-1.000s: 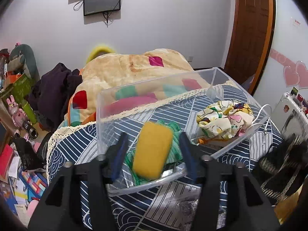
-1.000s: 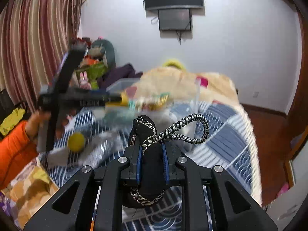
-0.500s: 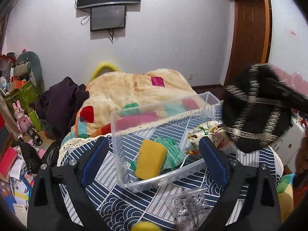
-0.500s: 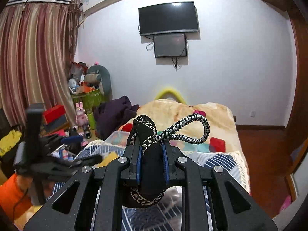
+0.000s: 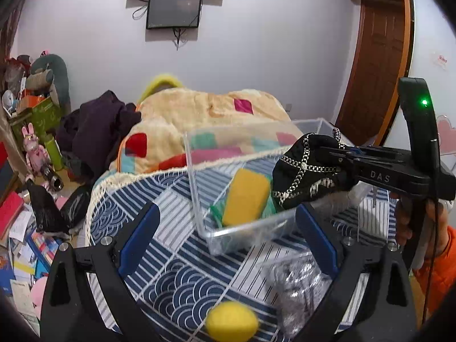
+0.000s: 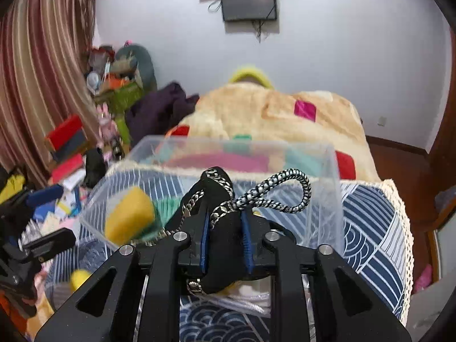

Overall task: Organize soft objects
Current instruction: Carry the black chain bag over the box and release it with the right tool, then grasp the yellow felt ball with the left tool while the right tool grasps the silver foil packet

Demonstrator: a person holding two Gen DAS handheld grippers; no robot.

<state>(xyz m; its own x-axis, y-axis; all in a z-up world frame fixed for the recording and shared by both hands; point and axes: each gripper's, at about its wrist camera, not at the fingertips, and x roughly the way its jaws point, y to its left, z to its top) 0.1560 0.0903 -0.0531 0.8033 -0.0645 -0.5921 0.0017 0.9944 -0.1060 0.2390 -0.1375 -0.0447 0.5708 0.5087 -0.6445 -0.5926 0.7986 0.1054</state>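
Observation:
A clear plastic bin (image 5: pixel 199 188) stands on the blue patterned bedspread (image 5: pixel 176 273); it also shows in the right wrist view (image 6: pixel 327 188). Inside lie a yellow sponge (image 5: pixel 246 196) and a green cloth (image 5: pixel 218 211). My right gripper (image 6: pixel 225 239) is shut on a black pouch with a silver chain (image 6: pixel 225 228) and holds it over the bin; the pouch shows in the left wrist view (image 5: pixel 307 176). My left gripper (image 5: pixel 228 236) is open and empty, in front of the bin. A yellow ball (image 5: pixel 232 325) and a silvery bag (image 5: pixel 299 282) lie on the bedspread below it.
A beige blanket with coloured patches (image 5: pixel 199 114) is heaped behind the bin, with dark purple clothes (image 5: pixel 97 131) to its left. Toys, boxes and papers clutter the floor at the left (image 5: pixel 25 199). A wooden door (image 5: pixel 376 71) is at the right.
My left gripper has opened wide and drawn back from the sponge, which stays in the bin. My right gripper has carried the black pouch in over the bin.

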